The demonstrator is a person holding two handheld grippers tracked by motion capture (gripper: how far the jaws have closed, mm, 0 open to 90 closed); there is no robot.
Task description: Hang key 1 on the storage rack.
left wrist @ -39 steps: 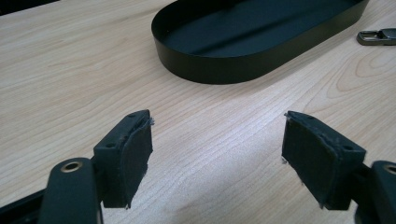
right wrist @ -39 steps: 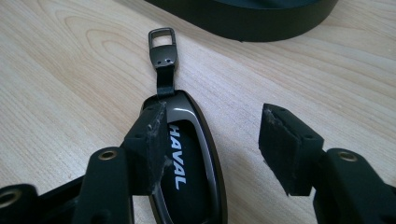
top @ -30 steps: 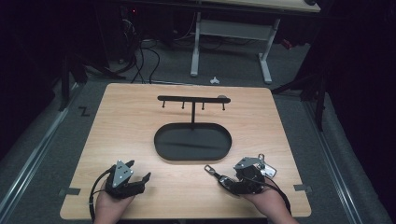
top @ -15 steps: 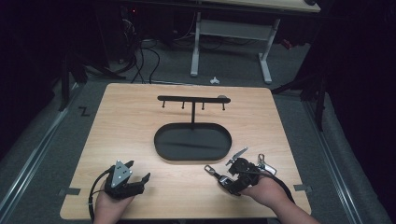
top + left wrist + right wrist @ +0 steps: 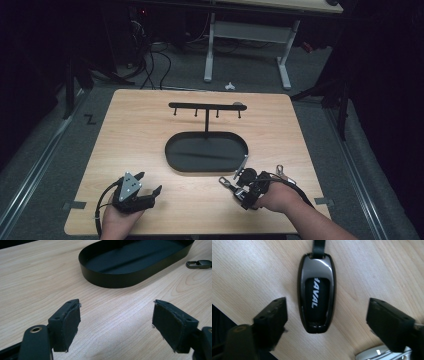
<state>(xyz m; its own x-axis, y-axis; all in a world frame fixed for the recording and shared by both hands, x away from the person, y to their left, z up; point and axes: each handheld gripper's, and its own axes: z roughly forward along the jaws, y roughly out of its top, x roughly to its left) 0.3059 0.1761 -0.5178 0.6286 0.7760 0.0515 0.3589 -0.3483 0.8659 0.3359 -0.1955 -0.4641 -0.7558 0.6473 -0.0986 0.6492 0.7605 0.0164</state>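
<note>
Resting near your edge of the wooden table [image 5: 150, 130], your left gripper [image 5: 148, 183] sits short of the black oval tray [image 5: 172, 159] and to its left, jaws spread wide over bare wood with nothing between them. Your right gripper [image 5: 234, 176] hovers just off the tray's near right end; its jaws have just been opening and stand as wide as they go. Straddled between them, untouched by either pad, the key fob [image 5: 316, 293] lies flat on the table beside that end of the tray. It is a glossy dark shell, long and rounded, with a black inset carrying white letters and a black strap leaving its far end. In the left gripper view a dark metal clip [image 5: 199, 264] lies just past the tray's wall. Beyond the tray, a thin post rises from its far rim to a black bar with small hooks [image 5: 206, 106]. Farther still, grey floor [image 5: 250, 80], a tangle of cables [image 5: 150, 60] and the white legs of another desk [image 5: 247, 37] sit in a dim room.
</note>
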